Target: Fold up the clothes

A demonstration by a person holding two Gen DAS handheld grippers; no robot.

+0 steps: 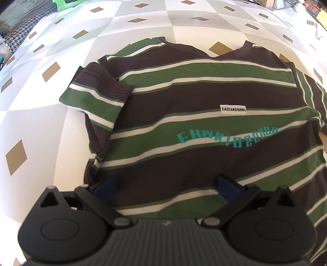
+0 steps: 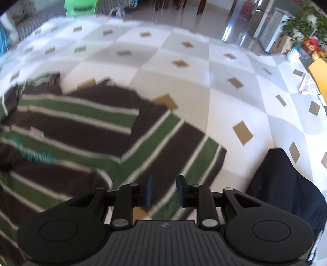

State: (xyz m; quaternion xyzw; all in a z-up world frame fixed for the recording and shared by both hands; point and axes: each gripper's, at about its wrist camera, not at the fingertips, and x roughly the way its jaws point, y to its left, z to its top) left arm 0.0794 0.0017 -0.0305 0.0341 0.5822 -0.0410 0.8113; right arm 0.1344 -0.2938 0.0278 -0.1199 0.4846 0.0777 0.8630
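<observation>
Both wrist views look down closely, sharing the shirt (image 1: 184, 98).

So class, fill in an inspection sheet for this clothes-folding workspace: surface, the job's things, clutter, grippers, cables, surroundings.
Surface: tablecloth, white and grey checks with tan diamonds.
Job's things: striped T-shirt lying flat, front up, teal lettering showing; its sleeve spread out to the side.
Clutter: dark cloth at the table's near right; papers at the far right edge.
Grippers: left gripper open wide above the hem; right gripper partly open over the sleeve, holding nothing.
Cables: nothing seen.
Surroundings: green plastic stool, potted plant.
</observation>
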